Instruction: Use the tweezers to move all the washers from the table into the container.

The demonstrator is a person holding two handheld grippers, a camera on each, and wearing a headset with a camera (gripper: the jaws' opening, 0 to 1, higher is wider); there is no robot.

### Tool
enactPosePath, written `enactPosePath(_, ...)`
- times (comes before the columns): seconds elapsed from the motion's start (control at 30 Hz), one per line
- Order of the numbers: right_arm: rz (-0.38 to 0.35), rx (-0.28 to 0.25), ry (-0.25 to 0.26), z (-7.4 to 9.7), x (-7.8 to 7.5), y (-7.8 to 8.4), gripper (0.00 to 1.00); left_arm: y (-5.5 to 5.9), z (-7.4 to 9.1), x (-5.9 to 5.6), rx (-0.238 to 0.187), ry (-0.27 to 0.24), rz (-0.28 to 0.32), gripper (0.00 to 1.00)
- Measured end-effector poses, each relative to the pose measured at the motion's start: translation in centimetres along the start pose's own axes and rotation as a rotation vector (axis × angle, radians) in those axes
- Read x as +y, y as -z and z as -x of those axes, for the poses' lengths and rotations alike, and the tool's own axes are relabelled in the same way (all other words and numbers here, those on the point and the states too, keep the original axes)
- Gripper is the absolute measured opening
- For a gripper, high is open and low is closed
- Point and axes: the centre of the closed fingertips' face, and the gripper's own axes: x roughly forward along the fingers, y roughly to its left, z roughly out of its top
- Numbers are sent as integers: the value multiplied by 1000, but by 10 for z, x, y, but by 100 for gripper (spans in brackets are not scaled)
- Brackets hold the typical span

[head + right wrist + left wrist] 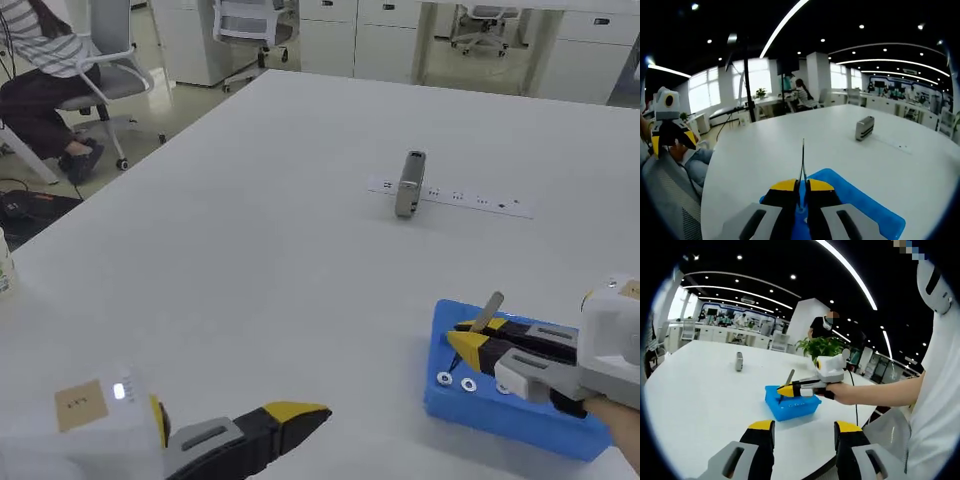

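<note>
A blue container [510, 408] sits at the near right of the white table [250, 250]. At least two washers [445, 379] lie inside it. My right gripper [462, 338] hovers over the container, shut on the tweezers [488, 310], whose thin points stick up and away. In the right gripper view the tweezers [802, 160] rise from between the shut jaws of the right gripper [802, 187] above the blue container [860, 205]. My left gripper [290, 415] is low at the near left. In its own view the left gripper [805, 432] stands open and holds nothing, facing the container [792, 407].
A small silver device [409, 183] rests on a flat white power strip [455, 196] at the middle of the table. A person sits on an office chair [100, 70] beyond the far left edge. Another person [821, 327] stands behind the table.
</note>
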Motion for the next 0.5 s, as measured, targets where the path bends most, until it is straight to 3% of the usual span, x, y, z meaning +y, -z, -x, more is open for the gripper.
enactPosePath(0.27,14,-60,-8,27,15,-20,3,4,-1,-3,39,27,-61,41)
enactPosePath(0.5,30,-82,-28,47,33,-27,3,2,-4,-10,50,73,-92,33)
